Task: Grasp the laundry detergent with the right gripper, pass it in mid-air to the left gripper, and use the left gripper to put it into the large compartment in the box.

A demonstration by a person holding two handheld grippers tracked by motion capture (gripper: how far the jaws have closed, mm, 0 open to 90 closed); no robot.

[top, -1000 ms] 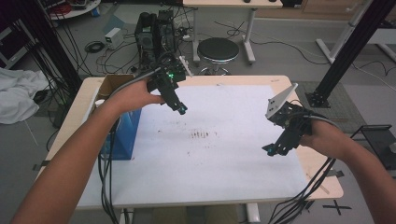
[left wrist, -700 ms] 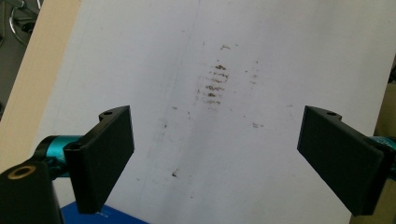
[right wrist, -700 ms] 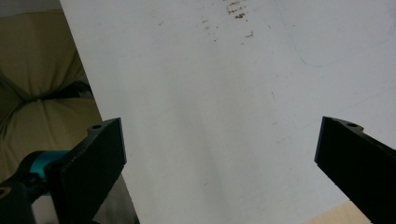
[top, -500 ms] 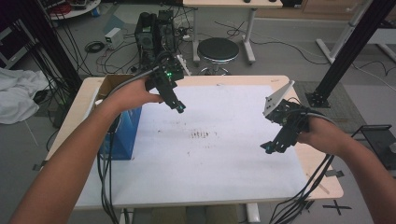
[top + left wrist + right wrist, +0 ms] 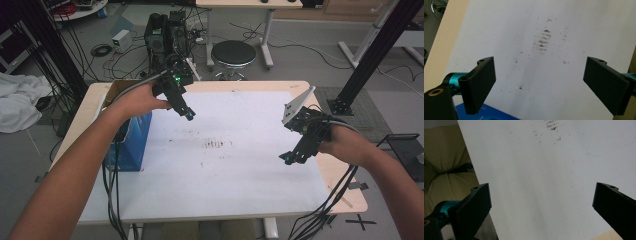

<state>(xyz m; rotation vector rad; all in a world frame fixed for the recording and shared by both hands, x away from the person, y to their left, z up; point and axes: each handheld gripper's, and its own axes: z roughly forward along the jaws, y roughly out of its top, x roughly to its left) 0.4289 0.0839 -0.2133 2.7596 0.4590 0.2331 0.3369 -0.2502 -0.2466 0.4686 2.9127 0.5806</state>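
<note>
- Cluttered workshop floor is seen behind the bench: a round black stool, tangled cables and black equipment, plus a white cloth dumped on the floor at the far left.
- Most of the light wood bench top is covered by a white sheet, with a patch of brownish smudges near its middle.
- The left hand-held gripper is held up over the far left part of the sheet, tilted down toward the middle, with the forearm stretched in from the bottom left.
- Its jaws are spread wide in the left gripper view, nothing between them, and the smudges are seen just ahead.
- A blue box is parked at the bench's left edge, right beside that forearm; a corner of it peeks in under the jaws.
- The right hand-held gripper is held low over the sheet's right side, pointing down and inward, well apart from the left one.
- Its jaws are wide open too, empty, with bare sheet underneath.
</note>
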